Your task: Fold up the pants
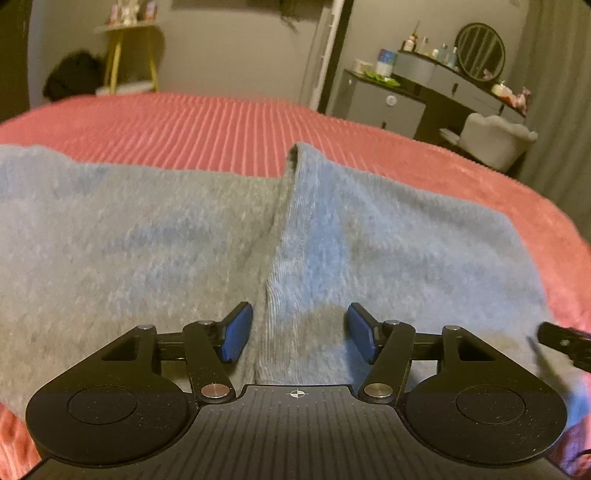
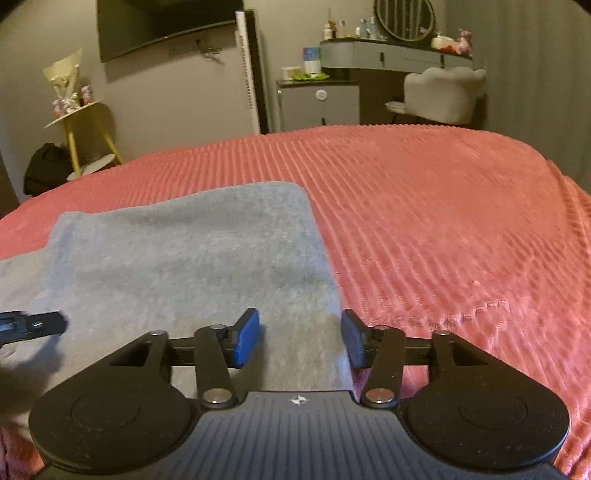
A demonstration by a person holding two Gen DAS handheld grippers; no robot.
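Observation:
Grey-blue fleece pants (image 1: 147,236) lie flat on a pink ribbed bedspread (image 1: 221,122). In the left wrist view a ribbed band or folded edge (image 1: 295,206) runs down the middle of the cloth. My left gripper (image 1: 300,332) is open, its blue pads either side of that band, low over the cloth. The pants also show in the right wrist view (image 2: 184,254). My right gripper (image 2: 300,338) is open over their right edge, one pad above cloth, the other above the bedspread (image 2: 443,221). Each gripper's tip shows at the edge of the other's view.
Beyond the bed stand a yellow-legged side table (image 2: 85,125), a white tall unit (image 2: 251,74), a small grey cabinet (image 2: 317,103), a vanity desk with a round mirror (image 2: 402,18) and a white chair (image 2: 443,96). A dark bag (image 2: 44,166) lies on the floor.

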